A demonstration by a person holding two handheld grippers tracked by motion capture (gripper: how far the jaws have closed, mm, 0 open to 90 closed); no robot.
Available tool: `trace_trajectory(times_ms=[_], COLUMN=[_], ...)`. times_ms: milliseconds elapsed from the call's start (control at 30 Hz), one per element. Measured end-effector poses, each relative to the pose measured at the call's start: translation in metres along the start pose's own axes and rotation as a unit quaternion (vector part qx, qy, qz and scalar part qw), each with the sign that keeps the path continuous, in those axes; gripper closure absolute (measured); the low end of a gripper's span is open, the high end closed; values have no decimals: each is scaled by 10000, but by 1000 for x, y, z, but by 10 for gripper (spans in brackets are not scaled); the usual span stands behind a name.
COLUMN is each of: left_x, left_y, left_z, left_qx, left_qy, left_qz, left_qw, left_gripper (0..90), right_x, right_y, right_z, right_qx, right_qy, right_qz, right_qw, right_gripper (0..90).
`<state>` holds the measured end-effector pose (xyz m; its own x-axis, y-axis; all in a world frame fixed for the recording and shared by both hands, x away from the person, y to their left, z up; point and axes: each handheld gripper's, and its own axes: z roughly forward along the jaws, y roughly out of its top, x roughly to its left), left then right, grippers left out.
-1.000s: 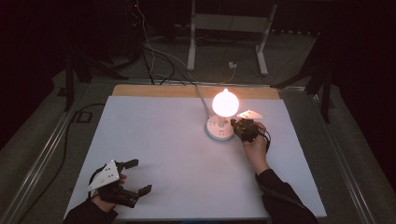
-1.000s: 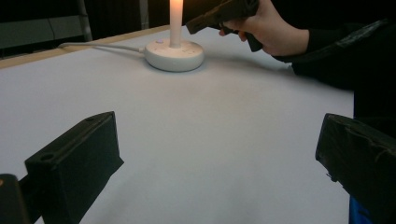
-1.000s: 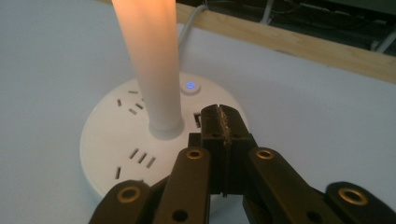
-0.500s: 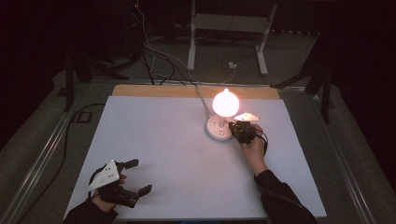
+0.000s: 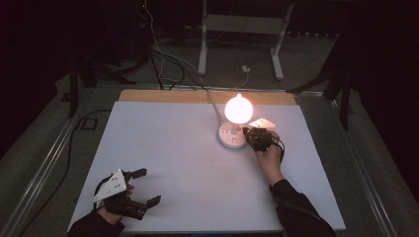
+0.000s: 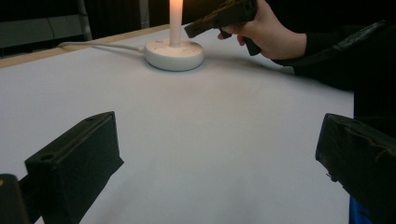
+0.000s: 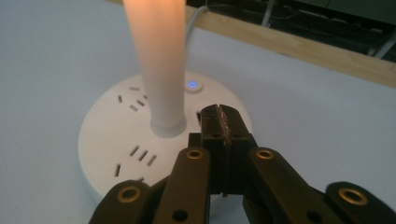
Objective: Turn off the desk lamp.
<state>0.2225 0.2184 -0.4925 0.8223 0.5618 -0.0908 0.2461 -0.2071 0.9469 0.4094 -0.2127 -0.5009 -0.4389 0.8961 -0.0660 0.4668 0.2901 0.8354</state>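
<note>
In the high view, the lit lamp is seen right of centre on the worktop, on a round socket base; the right gripper is beside it. In the left gripper view, the left gripper is held idle, fingers apart. In the right gripper view, the fingers are pressed together over the base, empty, near the blue-lit button; that button is probably best pressed straight down, gently.

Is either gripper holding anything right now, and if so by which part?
Nothing is held. The right gripper is shut empty above the round power strip; the left gripper is open.
</note>
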Motion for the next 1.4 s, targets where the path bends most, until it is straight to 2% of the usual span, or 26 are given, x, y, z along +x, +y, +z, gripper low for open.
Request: trace_trajectory(times_ms=[167, 733, 1067, 1133, 1167, 1200, 1300, 1400], left_x=[0, 0, 0, 0, 0, 0, 0, 1], left_y=[0, 0, 0, 0, 0, 0, 0, 0], left_z=[0, 0, 1, 1, 1, 1, 1, 1], left_qx=[0, -4, 22, 3, 8, 14, -2, 12], left_qy=[-3, -1, -4, 3, 8, 12, 12, 13], left_qz=[11, 3, 10, -21, -18, -6, -17, -24], left_qw=[10000, 10000, 10000, 10000, 10000, 10000, 10000, 10000], left_gripper=[5, 5, 5, 5, 5, 5, 5, 5], right_x=[-4, -2, -3, -6, -6, -6, -2, -1], right_y=[2, -5, -9, -10, -9, -9, -5, 4], right_z=[-4, 8, 7, 7, 7, 7, 2, -7], right_qx=[-70, 189, 126, 103, 170, 189, 65, -160], right_qy=[-66, -35, -4, 67, -41, -40, 16, 49], right_qz=[15, -22, -64, 83, 74, 55, 6, 72], right_qw=[10000, 9998, 9999, 9999, 9998, 9998, 10000, 9998], right_gripper=[899, 899, 900, 900, 900, 900, 900, 900])
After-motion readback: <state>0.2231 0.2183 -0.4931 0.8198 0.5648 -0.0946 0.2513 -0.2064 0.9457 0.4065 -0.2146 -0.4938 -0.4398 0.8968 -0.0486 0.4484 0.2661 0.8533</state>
